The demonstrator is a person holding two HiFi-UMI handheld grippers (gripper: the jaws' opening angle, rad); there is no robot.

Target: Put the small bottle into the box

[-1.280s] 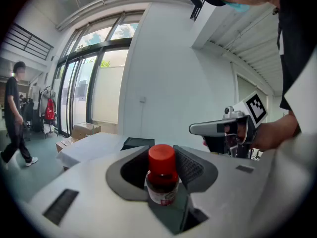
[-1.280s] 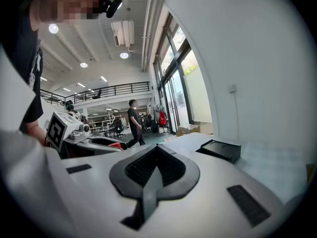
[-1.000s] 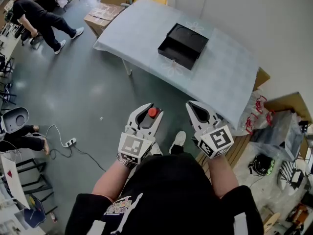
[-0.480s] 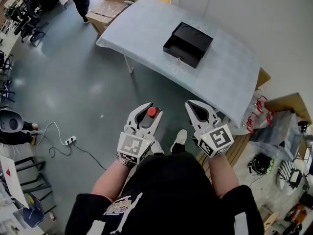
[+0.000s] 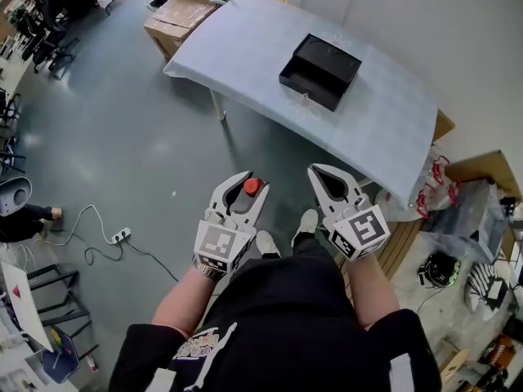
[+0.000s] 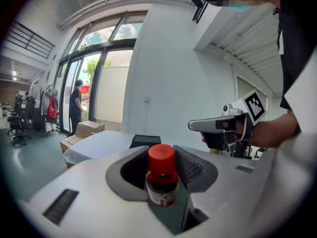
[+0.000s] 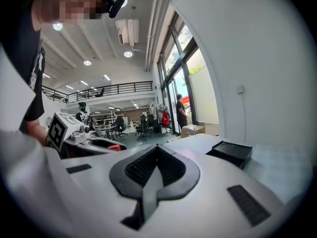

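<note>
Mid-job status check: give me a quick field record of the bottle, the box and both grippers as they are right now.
small bottle: red cap, upright between the left gripper's fingers
left gripper: shut on the small bottle, held over the floor
right gripper: fingers together, nothing between them
box: black, sitting on the table, ahead of both grippers
table: covered with a light cloth
task state: small bottle not yet in the box

Upright red-capped small bottle (image 6: 162,175); black box (image 5: 320,70)
</note>
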